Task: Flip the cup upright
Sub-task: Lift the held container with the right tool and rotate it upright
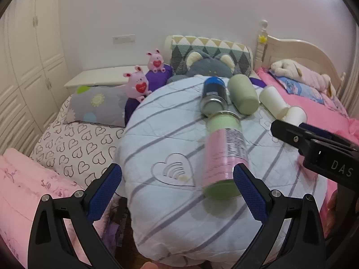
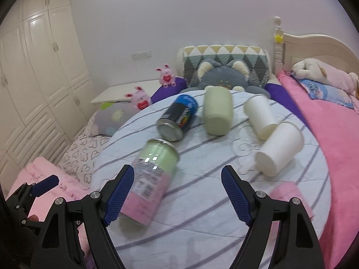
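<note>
Two white paper cups lie on their sides on the striped quilt: the near one (image 2: pixel 278 149) with its base toward me, the far one (image 2: pixel 260 117) behind it. Both show at the right in the left wrist view, near cup (image 1: pixel 296 115) and far cup (image 1: pixel 272 99). A green cup (image 2: pixel 217 114) (image 1: pixel 243 94) also lies on its side. My right gripper (image 2: pixel 177 192) is open and empty, low over the quilt, left of the near white cup. My left gripper (image 1: pixel 177 190) is open and empty.
A pink-and-green can (image 2: pixel 150 179) (image 1: pixel 224 154) lies between the gripper fingers' lines of sight. A blue-black can (image 2: pixel 179 116) (image 1: pixel 213 96) lies behind it. Plush toys (image 1: pixel 136 85), pillows and a headboard (image 2: pixel 314 44) ring the quilt. A pink blanket (image 2: pixel 336 134) lies to the right.
</note>
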Tool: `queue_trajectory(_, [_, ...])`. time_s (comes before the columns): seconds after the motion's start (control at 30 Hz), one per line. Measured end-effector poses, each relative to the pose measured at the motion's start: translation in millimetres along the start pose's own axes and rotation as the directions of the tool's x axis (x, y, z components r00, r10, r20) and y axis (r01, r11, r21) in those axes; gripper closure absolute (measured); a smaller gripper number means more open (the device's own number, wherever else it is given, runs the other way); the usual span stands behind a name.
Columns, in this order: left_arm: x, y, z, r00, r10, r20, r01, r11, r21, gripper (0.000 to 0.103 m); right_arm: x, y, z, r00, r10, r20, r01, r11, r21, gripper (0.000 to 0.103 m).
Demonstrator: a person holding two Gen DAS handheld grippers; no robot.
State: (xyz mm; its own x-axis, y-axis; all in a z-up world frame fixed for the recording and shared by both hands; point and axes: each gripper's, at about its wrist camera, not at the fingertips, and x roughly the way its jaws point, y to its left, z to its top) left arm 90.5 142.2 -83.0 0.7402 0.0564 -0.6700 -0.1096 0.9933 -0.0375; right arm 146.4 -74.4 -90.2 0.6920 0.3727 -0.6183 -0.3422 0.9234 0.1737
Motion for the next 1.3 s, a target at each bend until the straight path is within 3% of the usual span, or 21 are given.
queue_trajectory(0.5, [15,19,-4,0.999,-0.044,-0.024,0.044,0.999,0.000,0.002,42,10,5,0.989,0.083,-0.123,-0.066,0.988,0.141,0.022])
queue_trajectory(0.63, [24,15,-5,0.997,-0.057,-0.043,0.057,0.998,0.017,0.002,69,6,9,0.974,0.123,-0.190,-0.084,0.976,0.201,0.022])
queue_trajectory(0.9, [41,5,-3,0.994,-0.073,-0.078,0.077,0.995,0.056,0.002,115,-3,3,0.922,0.247,-0.297,-0.142,0.932,0.334,0.022])
queue_trajectory(1.13, [47,3,0,0.993,-0.076,-0.088,0.081,0.996,0.048,0.002,126,-13,-1,0.900,0.352,-0.257,-0.240,0.893,0.382,0.022])
queue_trajectory(1.3, [48,0,2,0.992,-0.085,-0.090,0.090,0.995,0.050,0.002,122,-12,-2,0.898,0.364,-0.249,-0.271,0.900,0.341,0.029])
